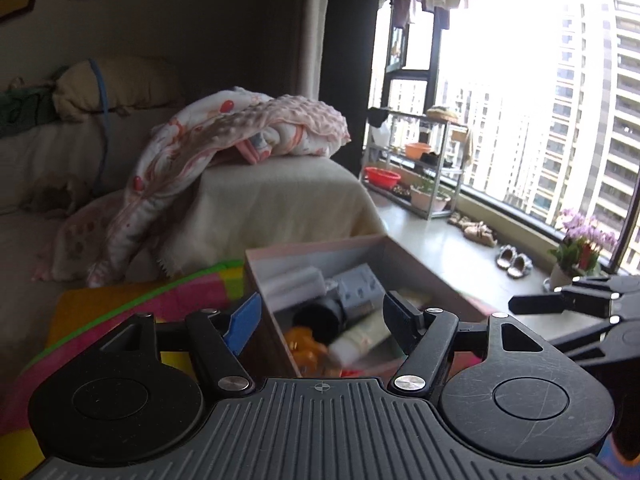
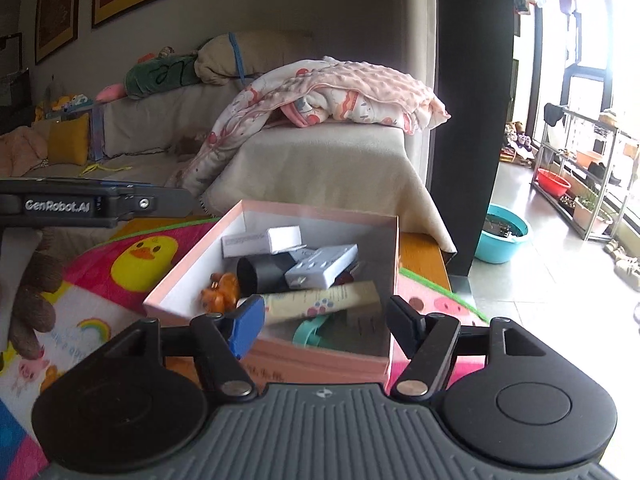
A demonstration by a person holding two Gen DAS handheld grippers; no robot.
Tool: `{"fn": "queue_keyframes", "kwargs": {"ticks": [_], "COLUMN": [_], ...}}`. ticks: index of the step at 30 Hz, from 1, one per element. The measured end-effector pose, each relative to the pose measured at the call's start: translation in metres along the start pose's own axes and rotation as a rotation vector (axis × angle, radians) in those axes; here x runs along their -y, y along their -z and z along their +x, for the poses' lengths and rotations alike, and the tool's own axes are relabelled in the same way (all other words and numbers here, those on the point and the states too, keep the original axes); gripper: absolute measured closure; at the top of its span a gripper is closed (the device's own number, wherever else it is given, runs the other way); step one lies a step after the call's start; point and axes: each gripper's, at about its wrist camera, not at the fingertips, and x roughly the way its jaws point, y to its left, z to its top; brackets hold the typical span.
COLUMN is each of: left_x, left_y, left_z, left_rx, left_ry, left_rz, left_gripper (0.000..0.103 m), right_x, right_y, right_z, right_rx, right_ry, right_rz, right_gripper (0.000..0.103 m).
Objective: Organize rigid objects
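Note:
A pink box (image 2: pixel 320 364) with a white inside stands on a colourful mat. It holds a white carton (image 2: pixel 262 240), a black cylinder (image 2: pixel 260 274), a white power adapter (image 2: pixel 322 266), an orange toy (image 2: pixel 220 296), a cream tube (image 2: pixel 320 300) and a teal piece (image 2: pixel 314 330). My right gripper (image 2: pixel 326 326) is open and empty just before the box's near wall. My left gripper (image 1: pixel 322 322) is open and empty over the box (image 1: pixel 316 248), above the black cylinder (image 1: pixel 320 320), orange toy (image 1: pixel 304 344) and tube (image 1: pixel 360 340).
The mat (image 2: pixel 132 264) shows a yellow duck. A beige sofa (image 2: pixel 328 168) with a pink blanket (image 2: pixel 352 92) stands behind the box. A teal basin (image 2: pixel 502 238) and a metal rack (image 2: pixel 584 184) stand to the right by the window. A brown plush (image 2: pixel 32 304) lies at left.

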Motion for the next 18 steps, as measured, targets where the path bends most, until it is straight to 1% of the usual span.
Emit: {"fn": "queue_keyframes", "kwargs": {"ticks": [2,3,5,7,9,10,11,12,13,14,17,18], "left_x": [0.012,0.018,0.026,0.031,0.031,0.03,0.031,0.033,0.034,0.032,0.038,0.041], "left_y": [0.028,0.045,0.068,0.091,0.107,0.112,0.115,0.114,0.113,0.112,0.111,0.111], "left_z": [-0.021,-0.031,-0.035,-0.032,-0.026,-0.023,-0.024,-0.022,-0.021,-0.019,-0.014,-0.014], "left_rx": [-0.014,-0.044,-0.12,-0.171,-0.232,-0.228,-0.204,-0.206,-0.207,-0.206,-0.213,-0.214], "left_ry": [-0.05,-0.076,-0.1,-0.156,-0.195,-0.203,-0.21,-0.217,-0.21,-0.2,-0.21,-0.219], "left_rz": [0.021,0.021,0.023,0.025,-0.009,-0.038,-0.05,-0.041,-0.056,-0.082,-0.079,-0.077], "left_gripper": [0.03,0.03,0.03,0.03,0.032,0.03,0.03,0.03,0.03,0.026,0.019,0.018], "right_x": [-0.005,-0.008,-0.012,-0.018,-0.023,-0.024,-0.027,-0.03,-0.032,-0.03,-0.019,-0.019], "right_y": [0.021,0.032,0.053,0.071,0.085,0.089,0.094,0.097,0.099,0.099,0.099,0.1], "right_z": [-0.012,-0.015,-0.015,-0.011,-0.006,-0.004,-0.005,-0.005,-0.005,-0.003,0.002,0.003], "right_rx": [-0.026,-0.048,-0.104,-0.155,-0.194,-0.197,-0.176,-0.167,-0.159,-0.161,-0.173,-0.167], "right_ry": [0.001,0.006,0.017,0.024,0.045,0.057,0.072,0.095,0.121,0.142,0.133,0.136], "right_rz": [0.016,0.033,0.072,0.086,0.094,0.093,0.079,0.058,0.051,0.06,0.128,0.111], "right_gripper": [0.03,0.029,0.029,0.029,0.029,0.027,0.026,0.019,0.011,0.005,0.0,0.0]}}
